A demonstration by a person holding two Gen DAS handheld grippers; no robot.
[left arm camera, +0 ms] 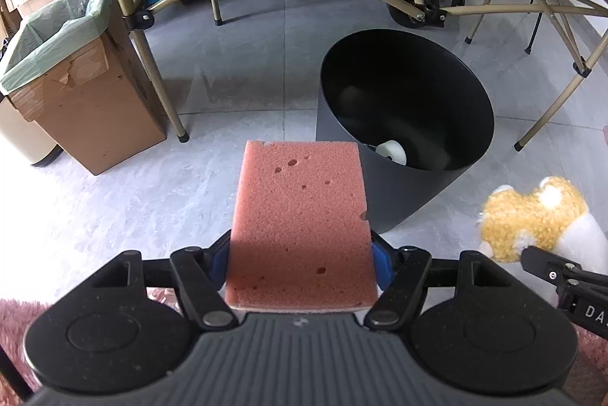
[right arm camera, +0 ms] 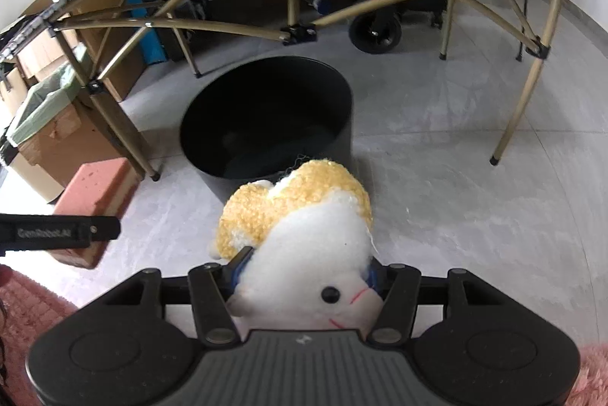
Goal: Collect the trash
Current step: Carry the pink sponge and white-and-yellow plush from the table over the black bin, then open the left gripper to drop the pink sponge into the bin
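Leftmost, a brown cardboard box lined with a pale green plastic bag (left arm camera: 57, 64) stands on the grey tiled floor (left arm camera: 228, 71), beside a leg of the tan tubular folding bench frame (left arm camera: 152, 64).

Item, centre-left: the left gripper (left arm camera: 300, 259), its fingers closed on the sides of a pink rectangular foam sponge (left arm camera: 300, 216). The sponge juts forward, held clear of the floor, its far end near the rim of the bin but short of the opening.

Item, centre: a black round plastic waste bin (left arm camera: 383, 193), upright on the floor, open-topped. A small white roll-like object (left arm camera: 393, 152) lies at the bottom; nothing else inside can be made out.

Item, right: the right gripper (right arm camera: 304, 271), fingers clamped around a white and yellow fleecy plush toy (right arm camera: 304, 216), face towards the camera. The toy hangs just short of the near rim of the bin (right arm camera: 212, 155).

Handling note, as judged: both items look ready for dropping. Carry each one forward until it sits wholly over the black opening before letting go; the sponge is light and could catch the rim and tumble out. Release one at a time, keeping the two grippers apart above the bin.
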